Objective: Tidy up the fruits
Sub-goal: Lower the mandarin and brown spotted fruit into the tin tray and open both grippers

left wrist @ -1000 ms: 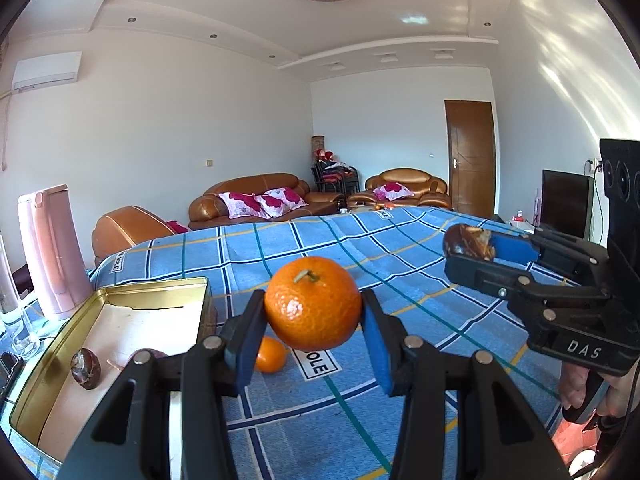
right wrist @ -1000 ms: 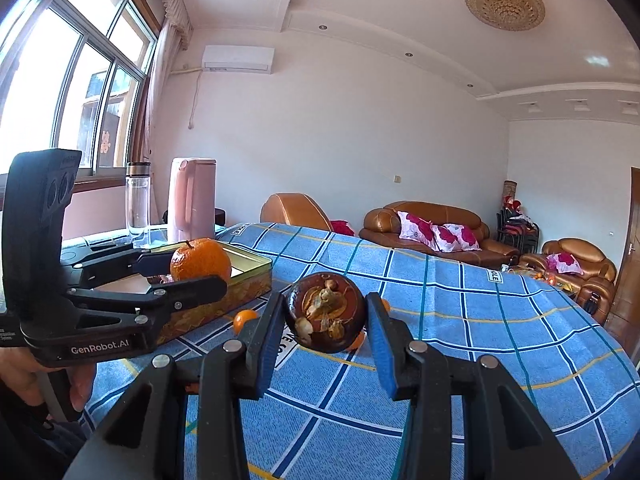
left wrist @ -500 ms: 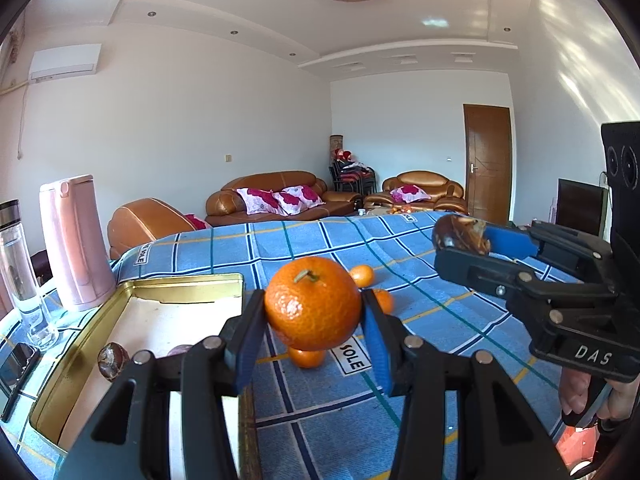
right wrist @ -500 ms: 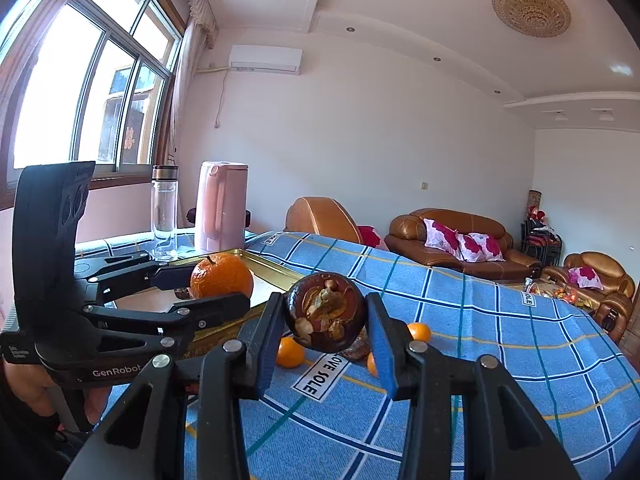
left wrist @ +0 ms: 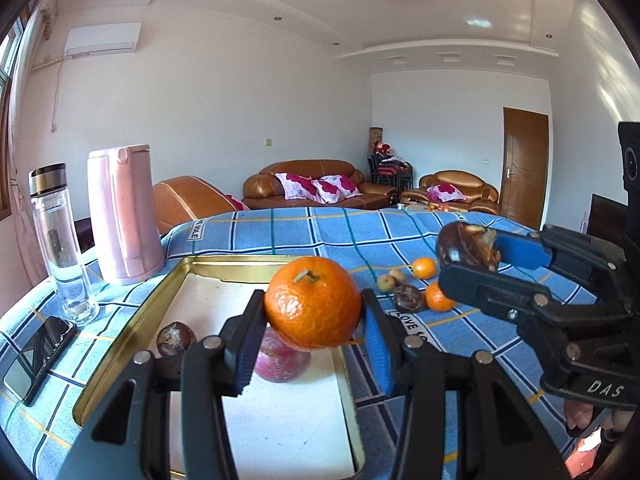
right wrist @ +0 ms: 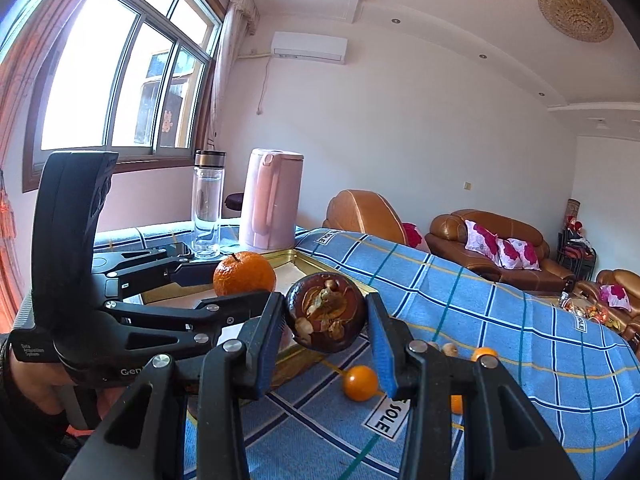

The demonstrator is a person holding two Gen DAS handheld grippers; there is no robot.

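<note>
My left gripper (left wrist: pixel 314 320) is shut on an orange tangerine (left wrist: pixel 313 302) and holds it above the gold tray (left wrist: pixel 132 328); it also shows in the right wrist view (right wrist: pixel 245 273). My right gripper (right wrist: pixel 325 324) is shut on a dark brown mangosteen (right wrist: pixel 325 312), held above the blue checked cloth beside the tray's right rim; it also shows in the left wrist view (left wrist: pixel 466 246). The tray holds a dark mangosteen (left wrist: pixel 175 337) and a pink-red fruit (left wrist: pixel 280 362), partly hidden behind the tangerine.
Loose fruit lies on the cloth right of the tray: small tangerines (left wrist: pixel 424 268) (left wrist: pixel 438 298), a mangosteen (left wrist: pixel 408 298), small pale fruits (left wrist: pixel 386 282). A pink kettle (left wrist: pixel 122 212), a glass bottle (left wrist: pixel 60 240) and a phone (left wrist: pixel 38 354) stand left of the tray.
Both grippers have swung left with their fruit. The tangerine is now over the tray instead of over the cloth, and the mangosteen has come up beside the tray's rim.
</note>
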